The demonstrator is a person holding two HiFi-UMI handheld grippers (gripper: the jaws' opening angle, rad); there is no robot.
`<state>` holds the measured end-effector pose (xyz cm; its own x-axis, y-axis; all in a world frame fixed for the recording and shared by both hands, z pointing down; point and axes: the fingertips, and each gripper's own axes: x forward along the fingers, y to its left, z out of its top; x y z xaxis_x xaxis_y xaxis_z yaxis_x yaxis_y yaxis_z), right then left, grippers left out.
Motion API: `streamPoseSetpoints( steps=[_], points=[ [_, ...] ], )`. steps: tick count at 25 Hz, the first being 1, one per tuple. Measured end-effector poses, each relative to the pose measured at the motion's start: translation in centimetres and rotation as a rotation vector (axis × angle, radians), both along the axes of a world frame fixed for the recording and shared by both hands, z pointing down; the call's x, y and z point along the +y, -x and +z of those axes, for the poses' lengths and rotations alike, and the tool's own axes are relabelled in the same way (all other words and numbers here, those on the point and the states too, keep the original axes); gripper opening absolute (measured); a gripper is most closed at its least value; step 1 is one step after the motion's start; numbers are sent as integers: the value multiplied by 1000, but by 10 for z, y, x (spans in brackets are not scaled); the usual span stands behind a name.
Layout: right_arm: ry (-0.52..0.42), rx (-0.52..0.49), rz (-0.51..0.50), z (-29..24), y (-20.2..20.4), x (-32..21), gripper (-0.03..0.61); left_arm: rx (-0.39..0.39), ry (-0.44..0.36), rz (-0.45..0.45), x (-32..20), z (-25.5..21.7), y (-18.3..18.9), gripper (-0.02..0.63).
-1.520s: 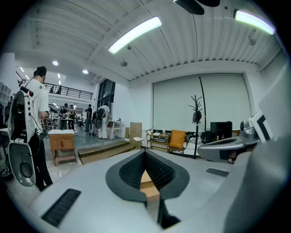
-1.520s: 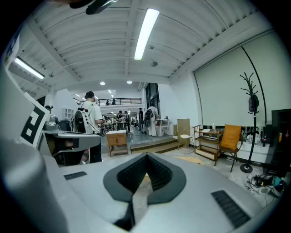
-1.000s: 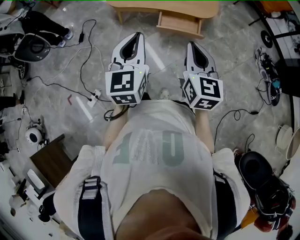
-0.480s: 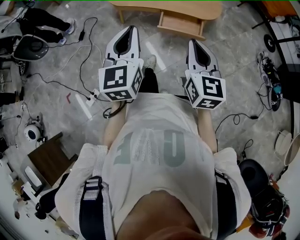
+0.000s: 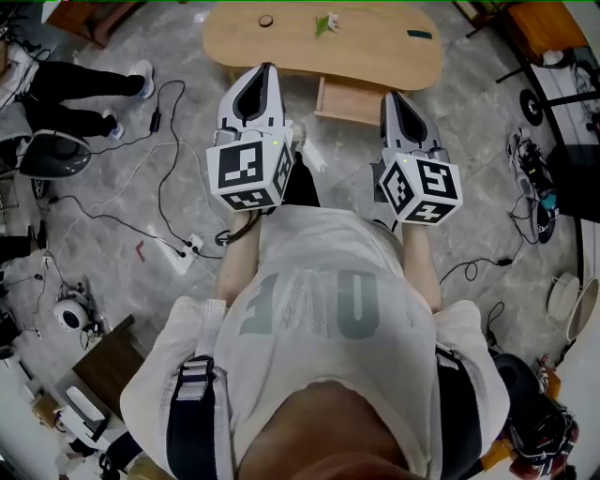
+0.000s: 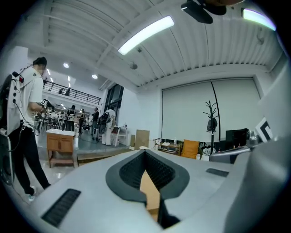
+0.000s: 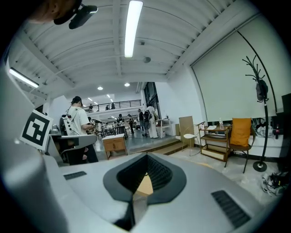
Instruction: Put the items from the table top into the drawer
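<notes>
A light wooden oval table [image 5: 375, 52] lies ahead at the top of the head view. On it rest a small round brown item [image 5: 266, 20], a green and white item [image 5: 326, 22] and a flat dark teal item [image 5: 420, 35]. Below the table's near edge a wooden drawer [image 5: 349, 101] stands pulled out. My left gripper [image 5: 260, 71] reaches to the table's near edge, left of the drawer, shut and holding nothing [image 6: 145, 151]. Right of the drawer, my right gripper [image 5: 393, 97] is short of the table, also shut and empty [image 7: 147, 155].
Cables and a white power strip [image 5: 180, 255] trail over the grey floor on the left. A person's legs [image 5: 80, 94] stand at upper left. A dark wooden box [image 5: 108, 361] is lower left, gear and cables [image 5: 539, 178] at right. Beyond are a coat stand [image 6: 211, 120] and an orange chair [image 7: 241, 132].
Both grippers have travelled forward towards the table, staying shut. The table top with its items has come into the head view, and the drawer now lies between the two grippers.
</notes>
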<state>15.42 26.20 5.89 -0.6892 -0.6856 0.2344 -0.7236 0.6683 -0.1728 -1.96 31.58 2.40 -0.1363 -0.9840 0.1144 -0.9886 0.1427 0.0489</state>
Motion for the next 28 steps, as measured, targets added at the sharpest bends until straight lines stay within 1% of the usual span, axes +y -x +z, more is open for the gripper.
streamPoseSetpoints(
  steps=[5, 9, 11, 13, 16, 19, 24, 28],
  points=[
    [-51, -3, 32, -37, 89, -84, 5, 2, -53, 62, -83, -30, 80, 8],
    [-73, 6, 64, -59, 153, -147, 5, -1, -73, 90, -148, -51, 145, 7],
    [-81, 17, 80, -66, 181, -170, 5, -2, -78, 106, -173, -60, 172, 8],
    [-90, 15, 100, -73, 199, -190, 5, -8, -78, 126, -196, -67, 190, 8],
    [-95, 8, 129, -78, 208, -217, 5, -11, -62, 140, -228, -69, 196, 8],
    [-87, 14, 132, -71, 203, -236, 5, -5, -35, 138, -252, -58, 185, 8],
    [-74, 31, 103, -59, 190, -251, 5, -2, 9, 110, -268, -43, 161, 8],
    [-80, 38, 88, -60, 187, -261, 5, -16, 24, 106, -278, -38, 154, 8]
  ],
)
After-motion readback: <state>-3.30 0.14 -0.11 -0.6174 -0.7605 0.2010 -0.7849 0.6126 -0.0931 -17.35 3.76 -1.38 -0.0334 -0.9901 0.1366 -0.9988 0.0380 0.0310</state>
